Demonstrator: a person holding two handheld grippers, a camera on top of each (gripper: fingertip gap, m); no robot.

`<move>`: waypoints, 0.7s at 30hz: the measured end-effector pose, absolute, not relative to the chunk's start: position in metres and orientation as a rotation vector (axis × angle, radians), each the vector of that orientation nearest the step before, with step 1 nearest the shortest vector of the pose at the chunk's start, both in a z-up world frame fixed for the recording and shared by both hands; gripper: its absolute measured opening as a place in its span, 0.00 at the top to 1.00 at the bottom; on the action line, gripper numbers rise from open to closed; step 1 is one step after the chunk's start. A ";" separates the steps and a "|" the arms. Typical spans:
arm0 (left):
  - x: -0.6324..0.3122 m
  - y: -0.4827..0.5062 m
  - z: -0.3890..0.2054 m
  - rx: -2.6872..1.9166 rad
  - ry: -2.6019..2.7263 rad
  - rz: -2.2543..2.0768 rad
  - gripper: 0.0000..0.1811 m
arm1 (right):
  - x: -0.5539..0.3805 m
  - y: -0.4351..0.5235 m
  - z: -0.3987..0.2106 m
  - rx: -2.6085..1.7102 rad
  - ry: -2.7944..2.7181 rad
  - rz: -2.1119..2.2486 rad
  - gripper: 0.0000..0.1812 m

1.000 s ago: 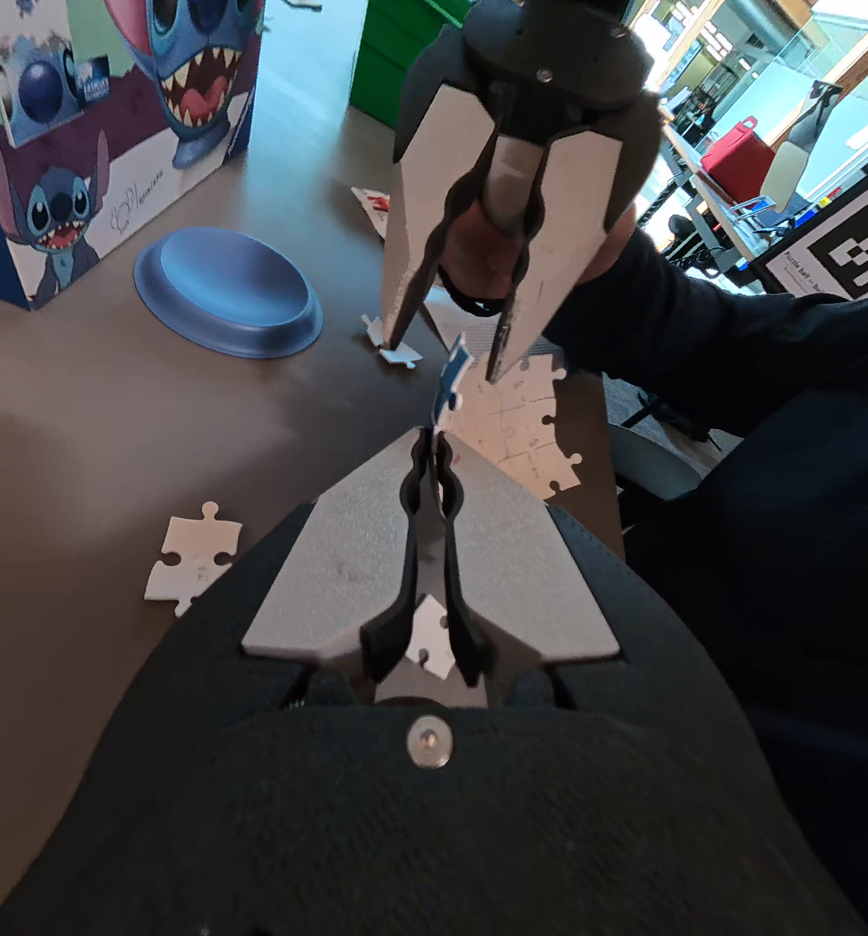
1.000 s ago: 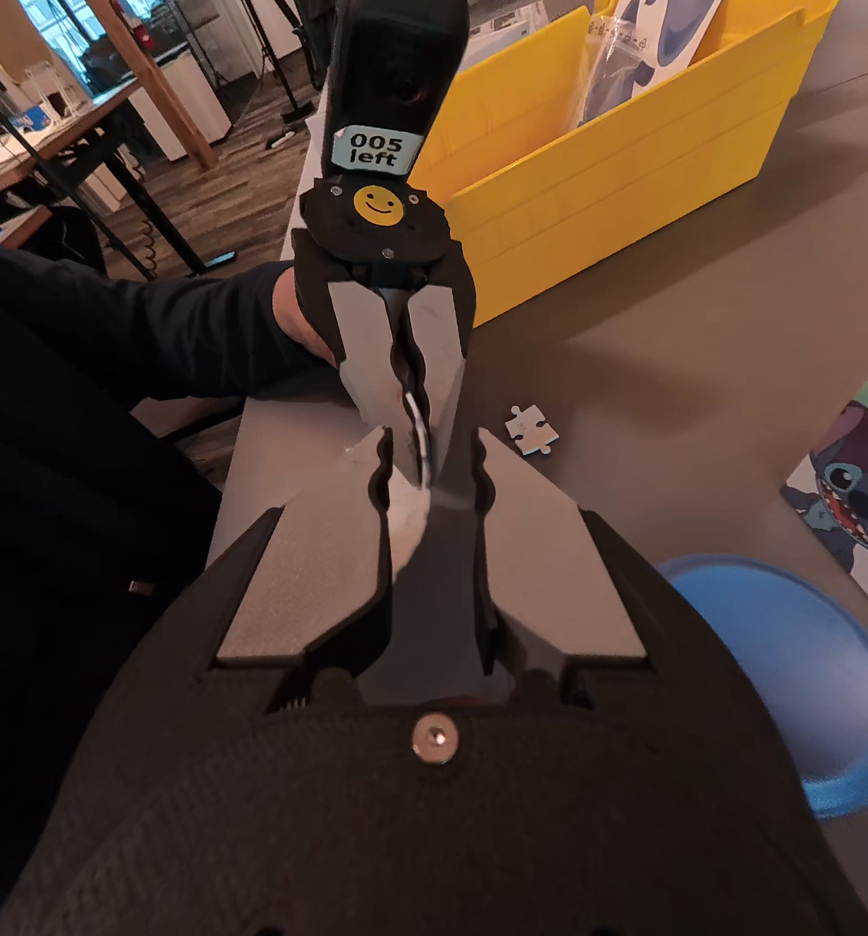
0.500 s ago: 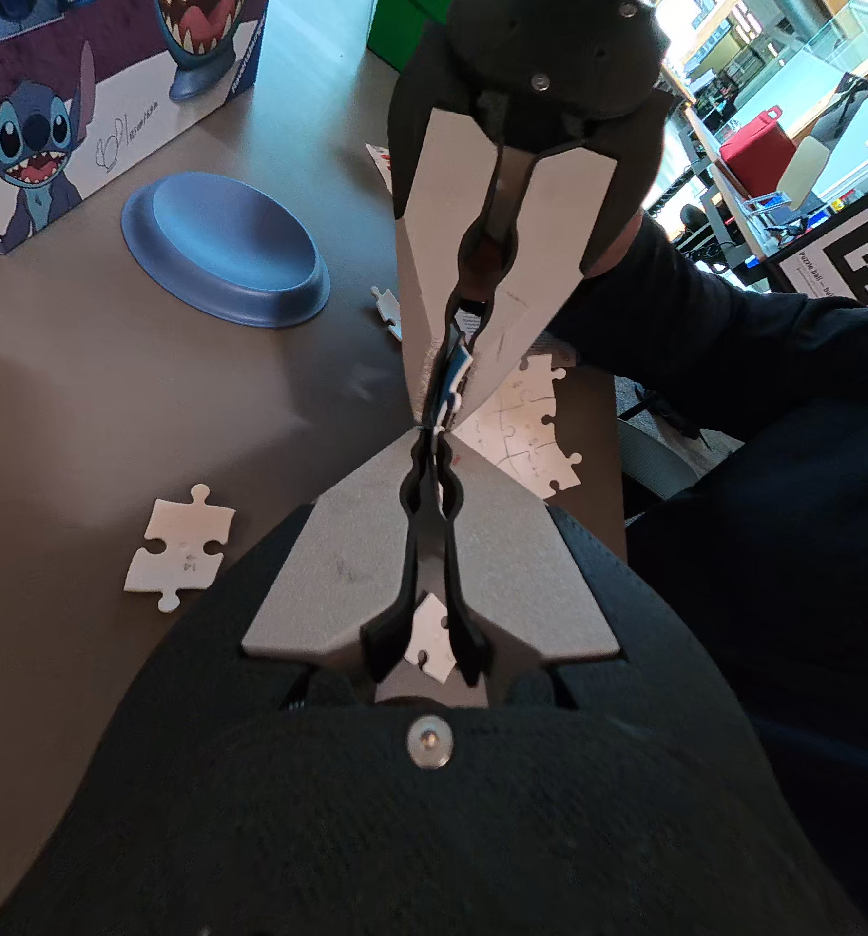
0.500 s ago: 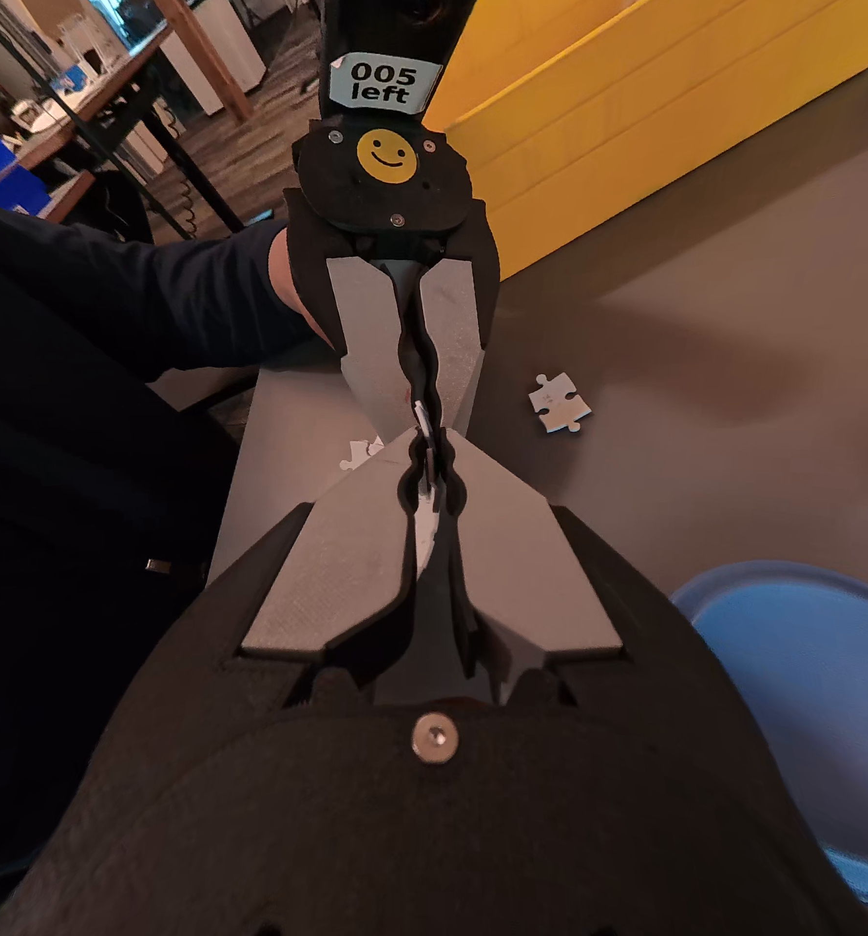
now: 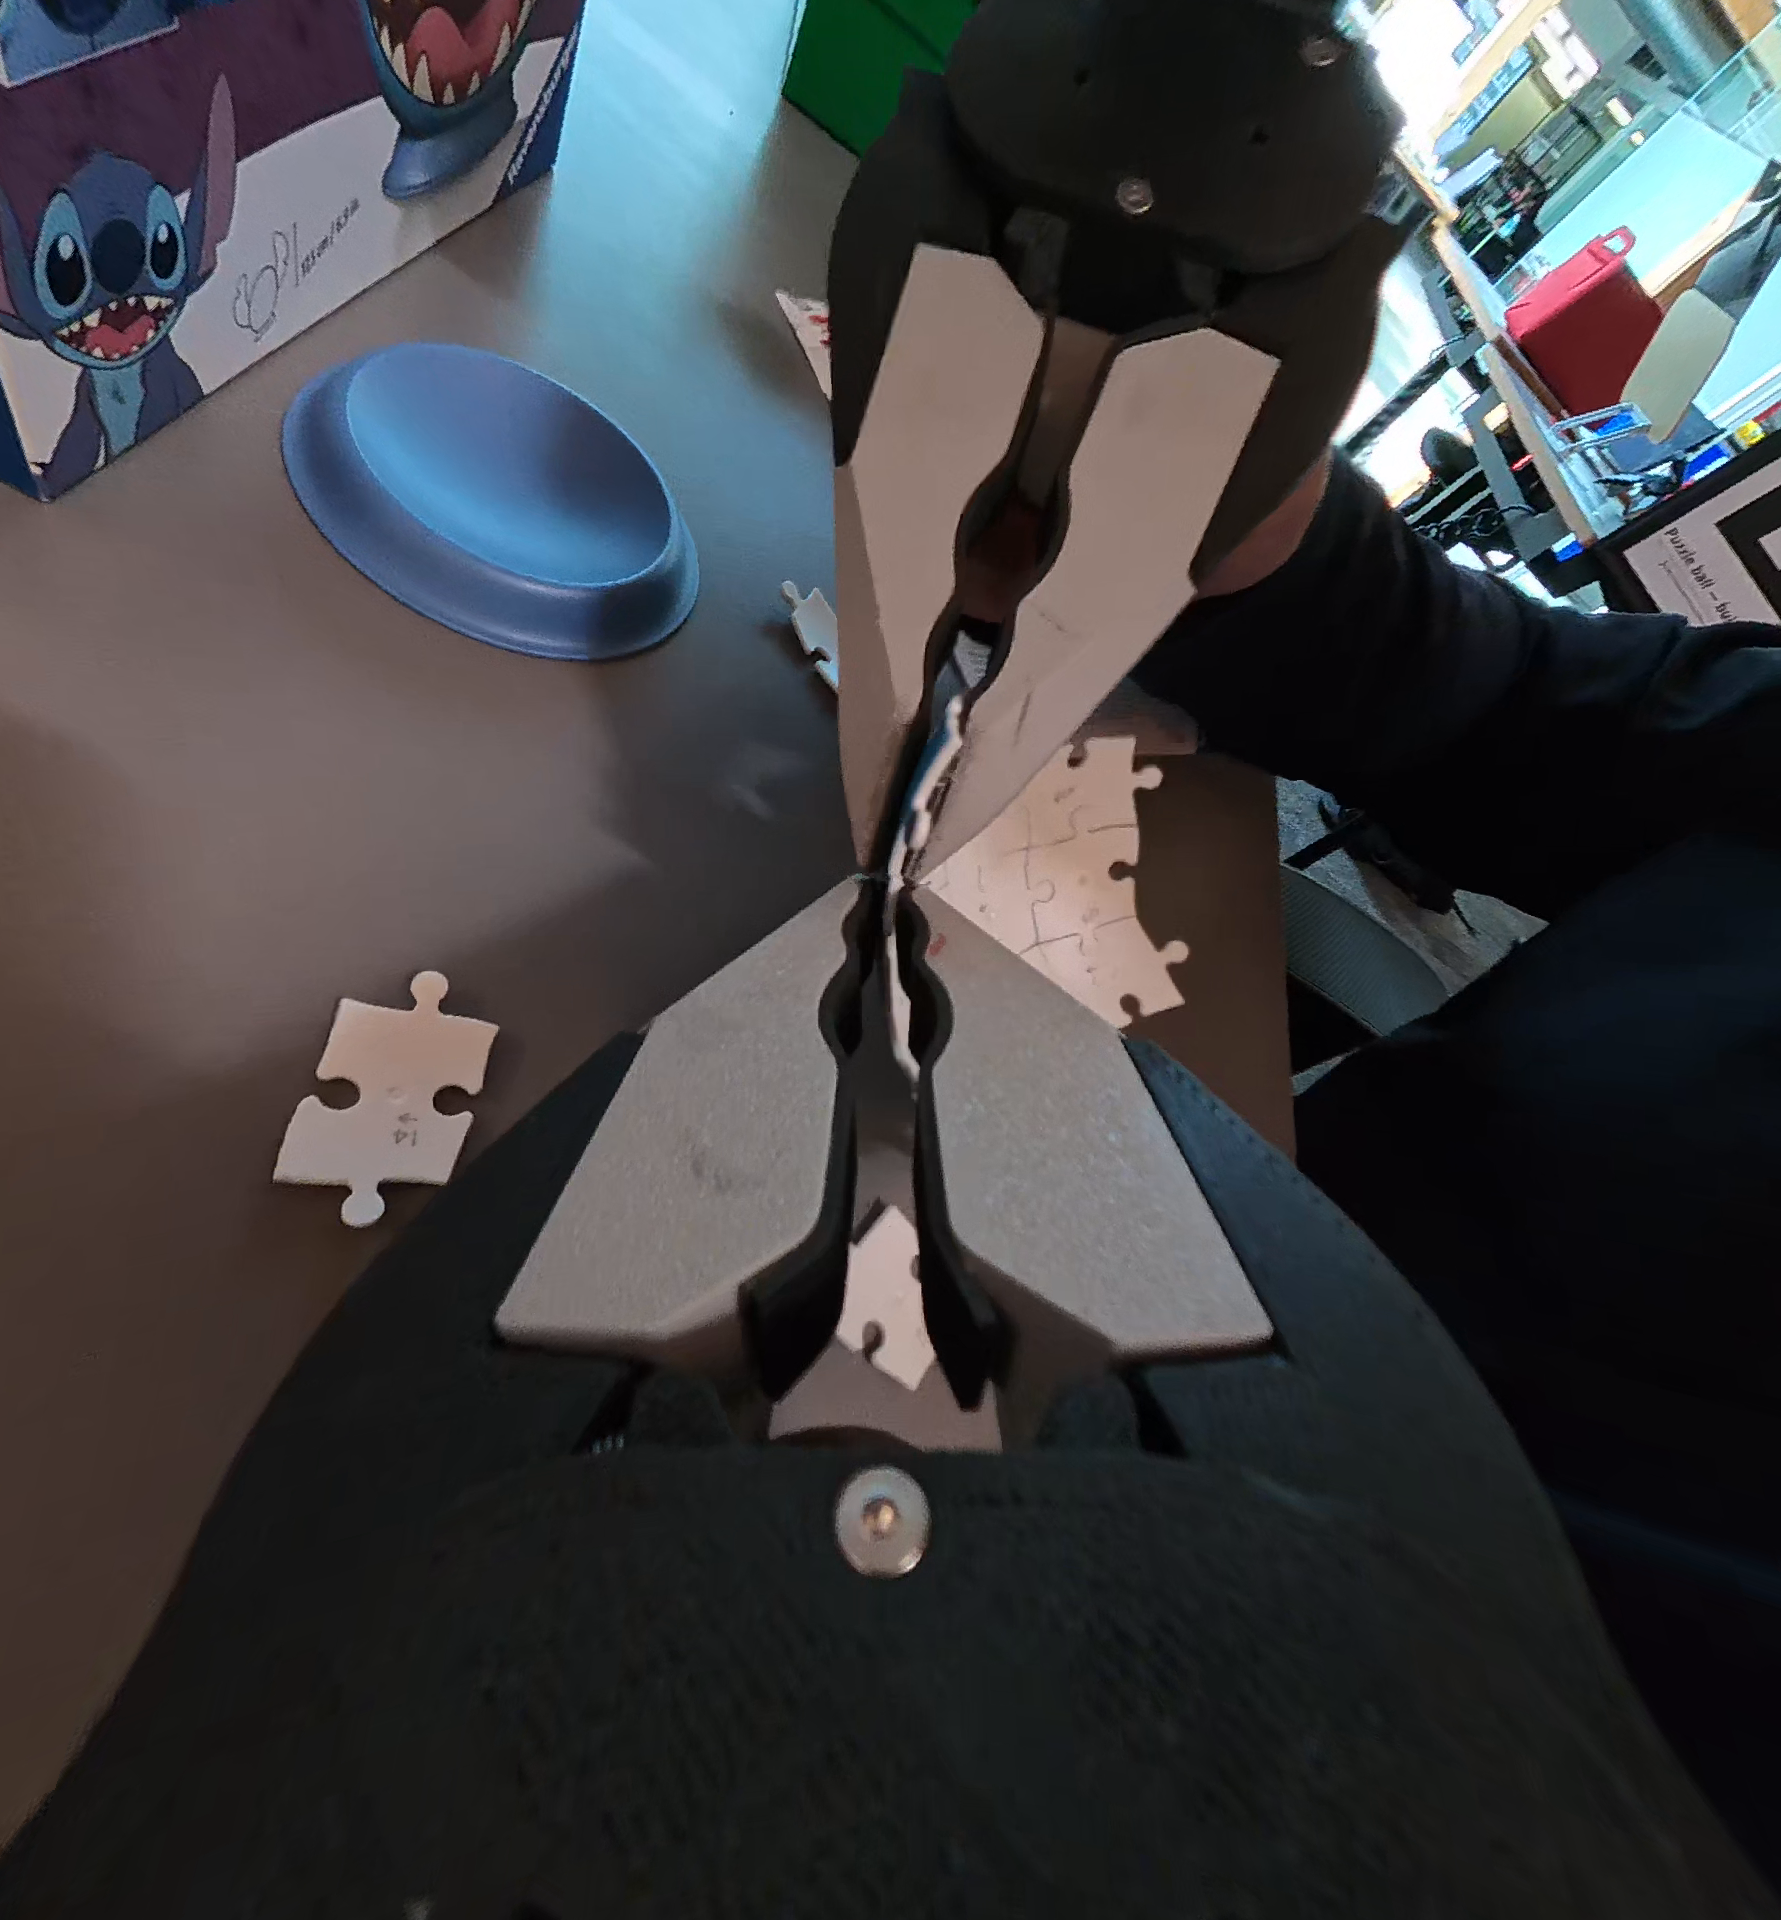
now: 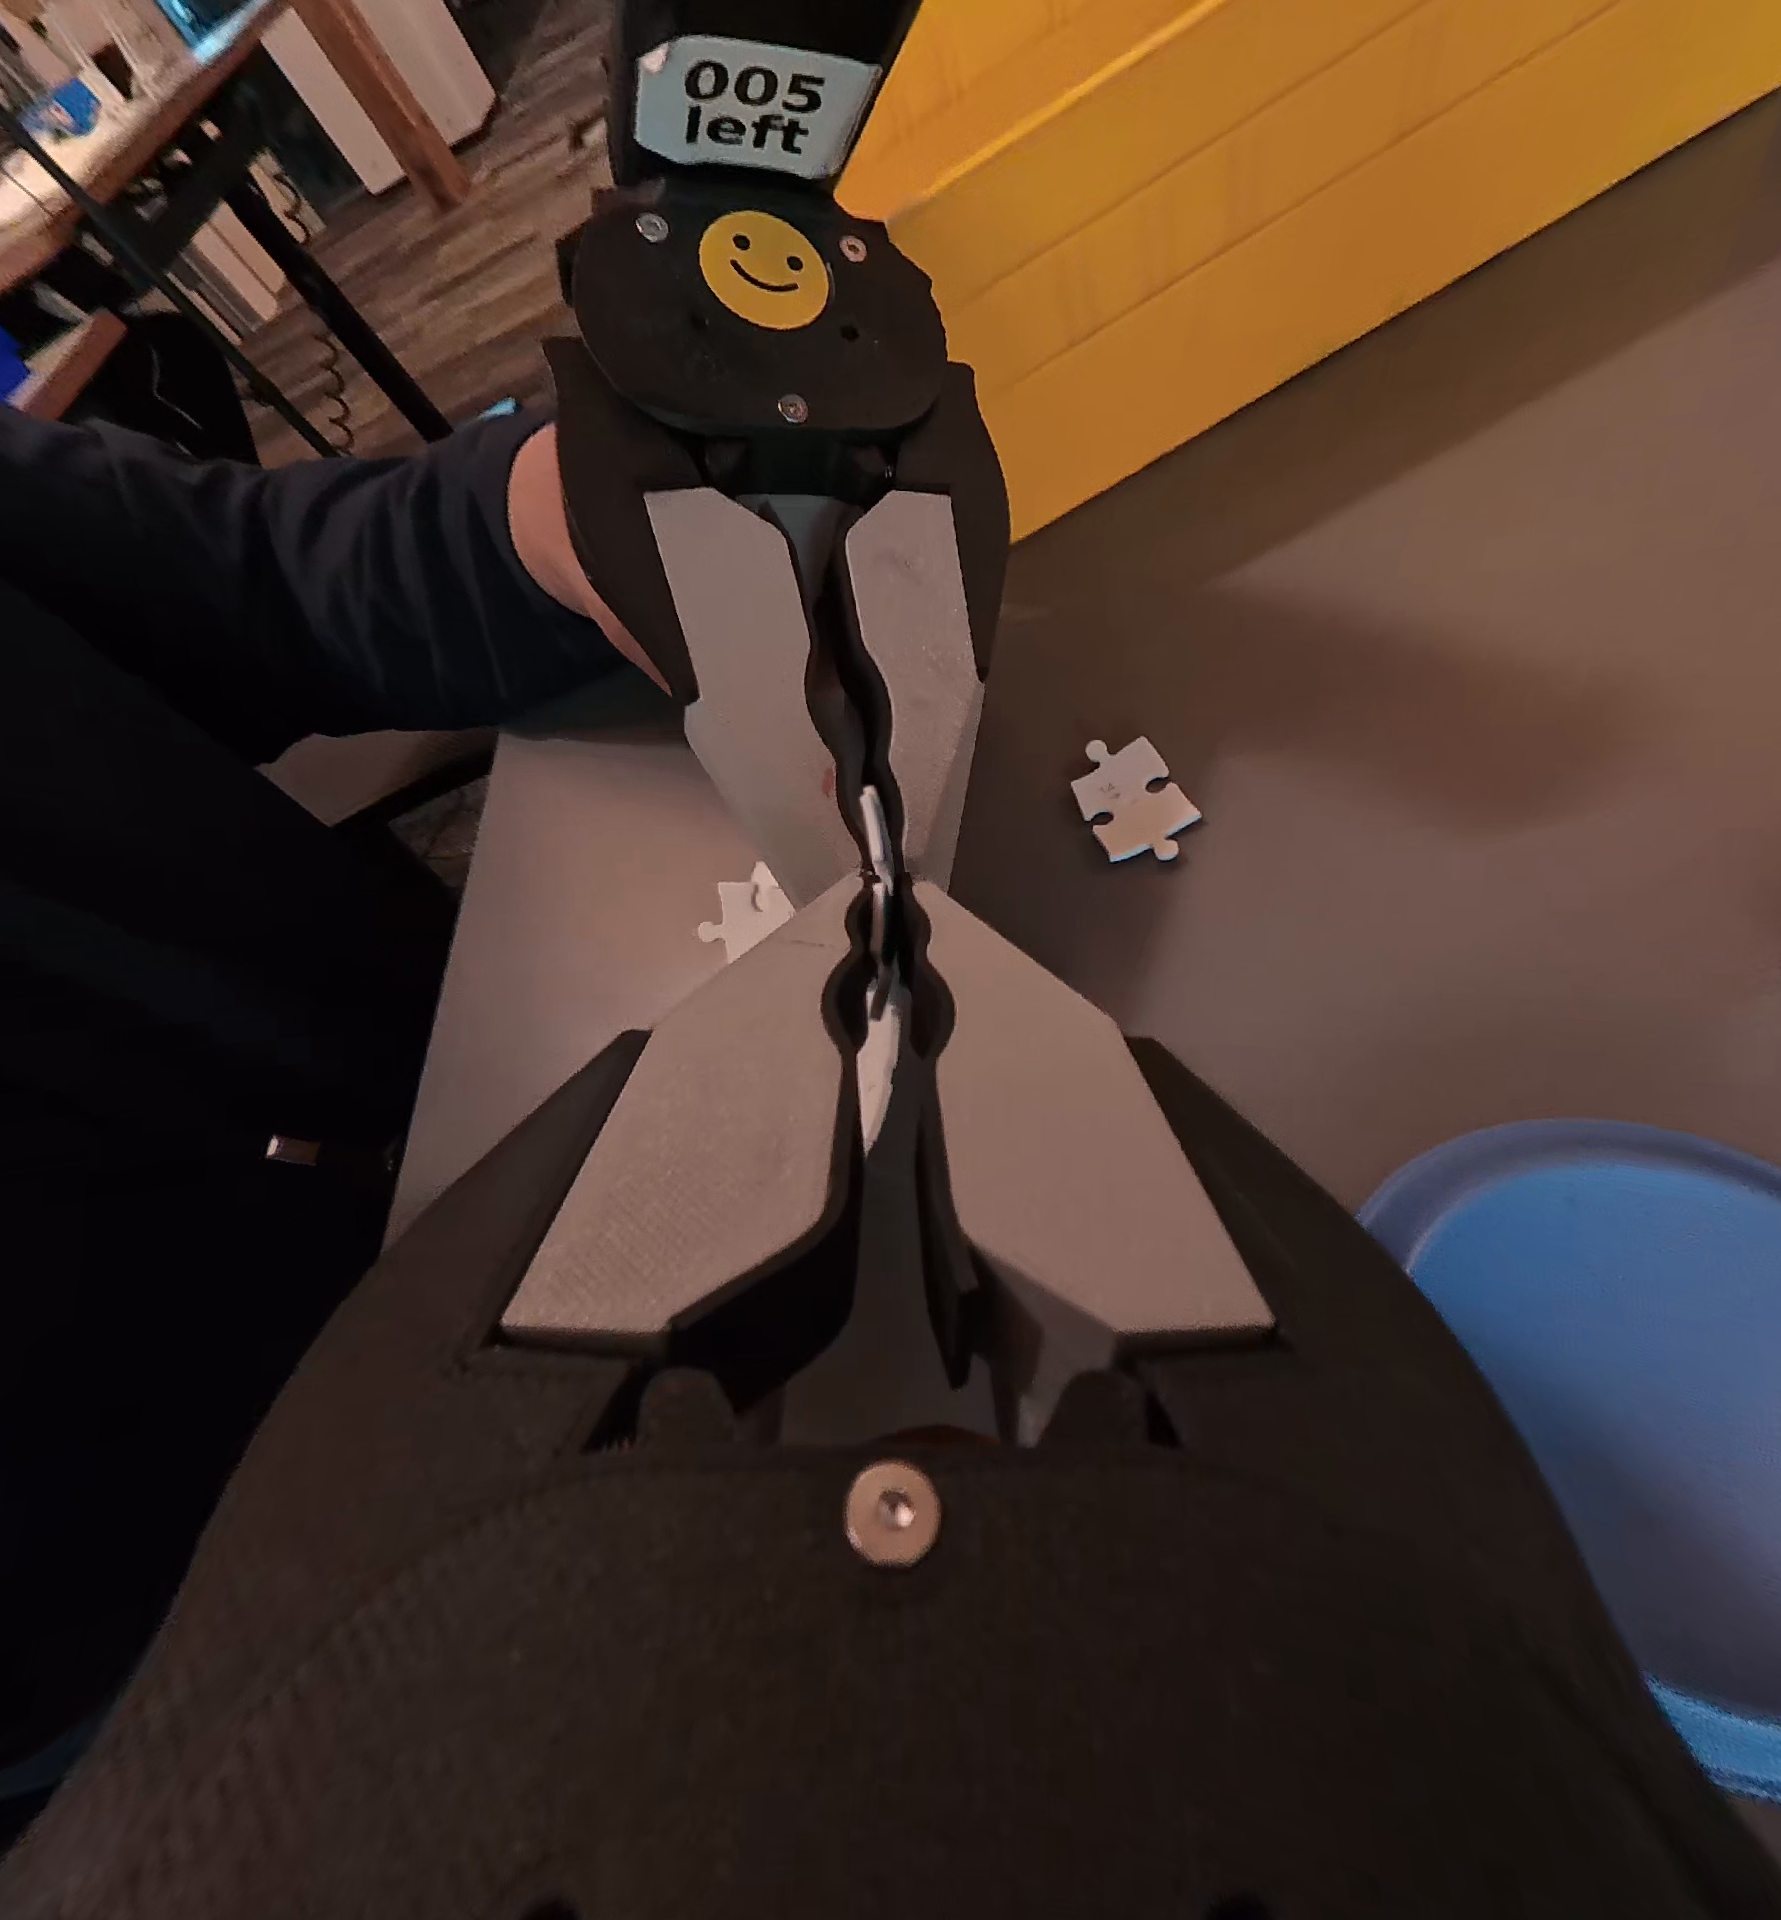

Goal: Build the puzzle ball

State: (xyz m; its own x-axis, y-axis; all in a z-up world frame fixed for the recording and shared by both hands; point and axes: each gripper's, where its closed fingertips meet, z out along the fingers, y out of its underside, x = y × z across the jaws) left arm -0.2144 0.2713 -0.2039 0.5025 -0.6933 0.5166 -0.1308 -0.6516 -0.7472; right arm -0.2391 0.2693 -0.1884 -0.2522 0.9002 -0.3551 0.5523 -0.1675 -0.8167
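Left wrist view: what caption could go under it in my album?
Two grippers, left gripper and right gripper, meet tip to tip, each pinching a puzzle piece above a table beside a blue stand.

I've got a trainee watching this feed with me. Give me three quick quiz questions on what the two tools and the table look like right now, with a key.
1. True or false: the left tool and the right tool are both shut on puzzle pieces, tip to tip.
2. Multiple choice: the blue stand on the table holds A) nothing, B) a finished ball, C) loose pieces.
3. Fill in: the loose white piece lies ___ the blue stand, not touching it.

Key: 1 true; 2 A; 3 apart from. The held pieces show edge-on: the left tool's piece, the right tool's piece.
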 end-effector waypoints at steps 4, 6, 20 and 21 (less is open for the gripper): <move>-0.216 0.271 -0.211 -2.137 0.649 -1.133 0.99 | -0.240 0.269 -0.196 -1.667 -1.749 1.349 1.00; -0.215 0.270 -0.210 -2.128 0.648 -1.157 0.99 | -0.239 0.269 -0.194 -1.662 -1.735 1.385 1.00; -0.220 0.285 -0.220 -2.185 0.530 -1.119 0.99 | -0.215 0.310 -0.173 -1.680 -1.528 1.367 0.82; -0.220 0.286 -0.219 -2.180 0.518 -1.119 0.99 | -0.214 0.311 -0.173 -1.684 -1.521 1.366 0.82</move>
State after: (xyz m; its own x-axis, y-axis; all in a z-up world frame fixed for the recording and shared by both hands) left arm -0.2204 0.2860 -0.2189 0.5627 -0.5902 0.5789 -0.0588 -0.7271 -0.6840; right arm -0.2137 0.3112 -0.1734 -0.1202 0.9309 -0.3449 0.4427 -0.2607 -0.8579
